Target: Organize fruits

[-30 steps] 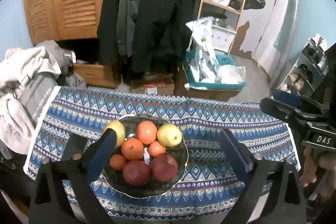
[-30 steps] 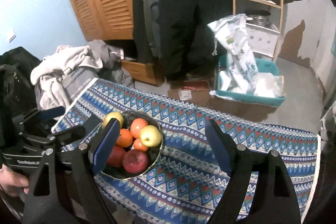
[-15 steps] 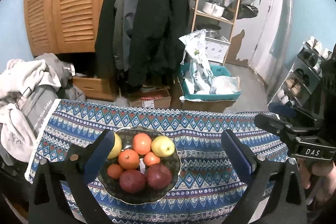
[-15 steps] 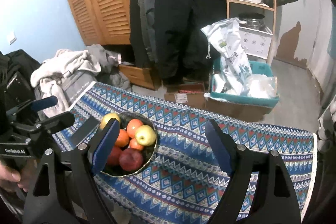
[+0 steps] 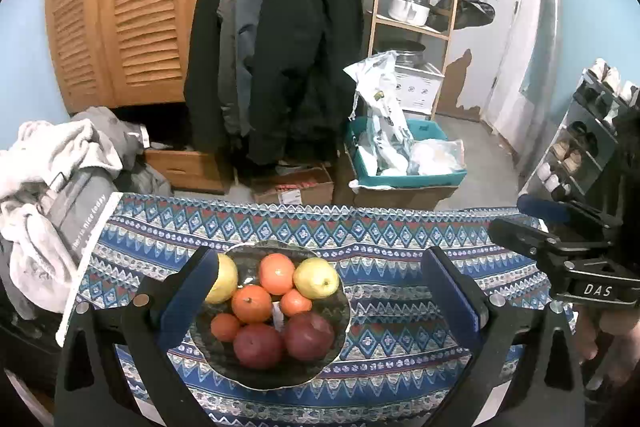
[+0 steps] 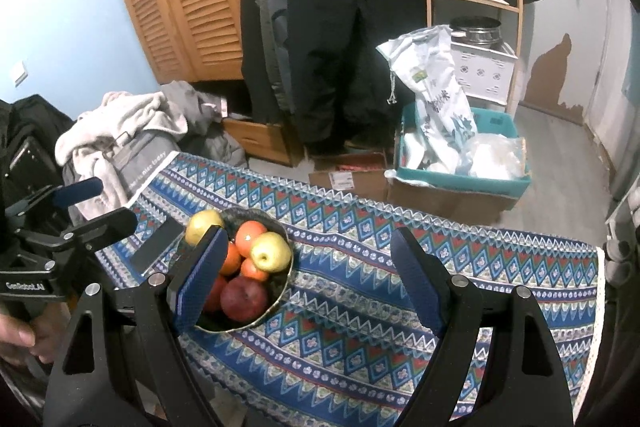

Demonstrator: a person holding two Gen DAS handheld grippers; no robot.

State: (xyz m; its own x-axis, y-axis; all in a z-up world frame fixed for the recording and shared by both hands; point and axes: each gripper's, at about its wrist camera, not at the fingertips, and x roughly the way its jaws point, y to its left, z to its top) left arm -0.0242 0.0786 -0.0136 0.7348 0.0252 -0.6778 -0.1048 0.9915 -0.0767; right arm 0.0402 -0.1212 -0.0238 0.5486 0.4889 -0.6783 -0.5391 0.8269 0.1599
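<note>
Fruits sit heaped in a dark bowl on the patterned cloth, toward its left end, and we count two yellow apples, four oranges and two red apples. Going left to right in the left view: one yellow apple lies half hidden behind the blue pad of our left gripper, then come the oranges in the middle, the second yellow apple at the back right, and the red apples nearest us. Our left gripper hangs above the bowl with jaws spread wide and nothing between them; our right gripper, further right over bare cloth, is equally wide and empty. We judge the fruits firm, round and fairly smooth, so they may roll or slip from a shallow pinch; taking one across its widest middle, from the top of the heap, should hold best. The apples look heavier than the small oranges, and lifting a lower fruit could set its neighbours rolling, while the bowl itself may slide on the cloth. Against the view a second ago, the bowl sits lower and smaller in both cameras and more of the room shows above, so we have drawn both grippers up and back; the fruits themselves lie as they did.
</note>
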